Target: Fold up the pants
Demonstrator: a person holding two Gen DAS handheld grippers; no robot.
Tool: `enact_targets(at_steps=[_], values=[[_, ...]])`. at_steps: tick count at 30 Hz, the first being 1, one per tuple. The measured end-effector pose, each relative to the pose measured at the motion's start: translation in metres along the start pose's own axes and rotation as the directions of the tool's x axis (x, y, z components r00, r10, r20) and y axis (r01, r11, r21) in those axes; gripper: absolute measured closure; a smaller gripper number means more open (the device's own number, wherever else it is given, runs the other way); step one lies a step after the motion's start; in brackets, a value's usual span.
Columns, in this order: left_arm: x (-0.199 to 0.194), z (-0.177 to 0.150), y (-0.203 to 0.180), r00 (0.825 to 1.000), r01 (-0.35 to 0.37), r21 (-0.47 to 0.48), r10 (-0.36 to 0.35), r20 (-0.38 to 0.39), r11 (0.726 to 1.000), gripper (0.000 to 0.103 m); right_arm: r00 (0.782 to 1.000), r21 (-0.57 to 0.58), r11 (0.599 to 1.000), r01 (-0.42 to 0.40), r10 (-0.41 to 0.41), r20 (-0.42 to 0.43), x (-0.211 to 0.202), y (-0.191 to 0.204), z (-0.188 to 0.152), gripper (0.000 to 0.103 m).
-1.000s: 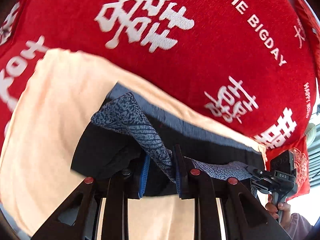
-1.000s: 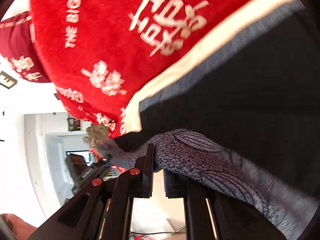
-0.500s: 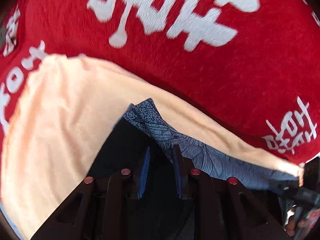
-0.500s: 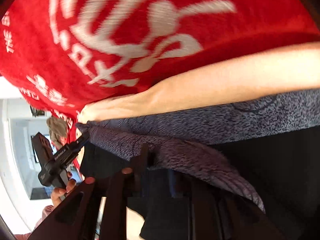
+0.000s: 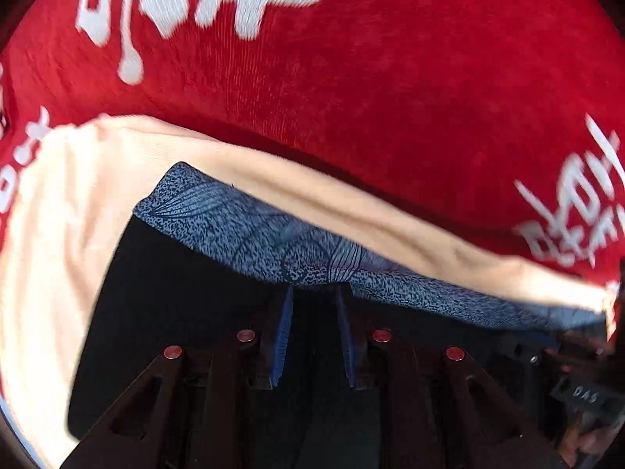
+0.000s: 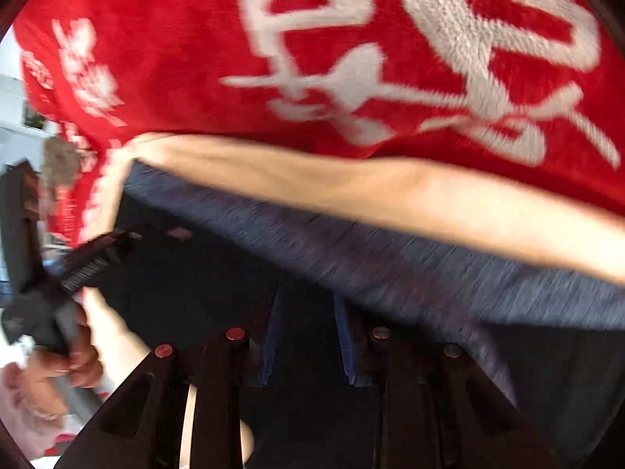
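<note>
The black pants with a blue-grey patterned waistband lie folded on a peach cloth. My left gripper is open, its blue pads just short of the waistband edge, with nothing between them. In the right wrist view the pants and their band are blurred. My right gripper is open over the black fabric, below the band. The left gripper shows at the left of that view, in a hand.
A red blanket with white characters covers the surface beyond the peach cloth; it also shows in the right wrist view. The right gripper's body is at the lower right of the left wrist view. A room shows at far left.
Both grippers carried the waistband forward and down onto the pants, then let it go. Both sets of jaws have opened and the fabric now lies flat.
</note>
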State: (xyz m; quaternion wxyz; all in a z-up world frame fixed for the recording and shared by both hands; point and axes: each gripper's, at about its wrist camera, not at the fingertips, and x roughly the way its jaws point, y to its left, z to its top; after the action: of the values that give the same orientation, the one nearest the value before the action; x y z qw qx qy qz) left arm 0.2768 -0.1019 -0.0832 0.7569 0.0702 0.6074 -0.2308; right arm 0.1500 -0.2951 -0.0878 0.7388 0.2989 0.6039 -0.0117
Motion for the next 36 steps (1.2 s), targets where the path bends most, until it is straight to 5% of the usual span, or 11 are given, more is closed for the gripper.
enact_targets(at_steps=[5, 11, 14, 22, 27, 33, 36], values=[[0.008, 0.011, -0.014, 0.999, -0.053, 0.027, 0.052, 0.004, 0.998, 0.078, 0.995, 0.011, 0.998, 0.066, -0.067, 0.076, -0.006, -0.003, 0.009, 0.084], [-0.022, -0.016, -0.056, 0.996, -0.082, 0.108, 0.085, -0.024, 0.991, 0.078, 0.992, 0.053, 0.999, 0.001, -0.007, 0.128, -0.054, -0.023, -0.014, 0.058], [-0.032, -0.052, -0.075, 0.996, -0.065, 0.160, 0.073, -0.045, 0.985, 0.078, 0.989, 0.075, 0.996, -0.058, 0.048, 0.137, -0.080, -0.034, -0.041, 0.058], [-0.062, -0.146, -0.119, 0.992, 0.013, 0.240, 0.018, -0.126, 0.971, 0.078, 0.991, 0.158, 0.984, -0.083, 0.064, 0.118, -0.124, -0.058, -0.143, 0.058], [-0.074, -0.188, -0.157, 0.980, 0.123, 0.303, -0.067, -0.186, 0.945, 0.078, 0.988, 0.261, 0.960, -0.096, 0.060, 0.142, -0.148, -0.068, -0.206, 0.055], [-0.083, -0.229, -0.206, 0.968, 0.199, 0.383, -0.119, -0.223, 0.902, 0.078, 0.980, 0.442, 0.893, -0.084, -0.006, 0.198, -0.172, -0.090, -0.307, 0.053], [-0.087, -0.236, -0.220, 0.946, 0.271, 0.381, -0.171, -0.275, 0.884, 0.078, 0.975, 0.525, 0.849, -0.058, -0.065, 0.213, -0.182, -0.101, -0.361, 0.053]])
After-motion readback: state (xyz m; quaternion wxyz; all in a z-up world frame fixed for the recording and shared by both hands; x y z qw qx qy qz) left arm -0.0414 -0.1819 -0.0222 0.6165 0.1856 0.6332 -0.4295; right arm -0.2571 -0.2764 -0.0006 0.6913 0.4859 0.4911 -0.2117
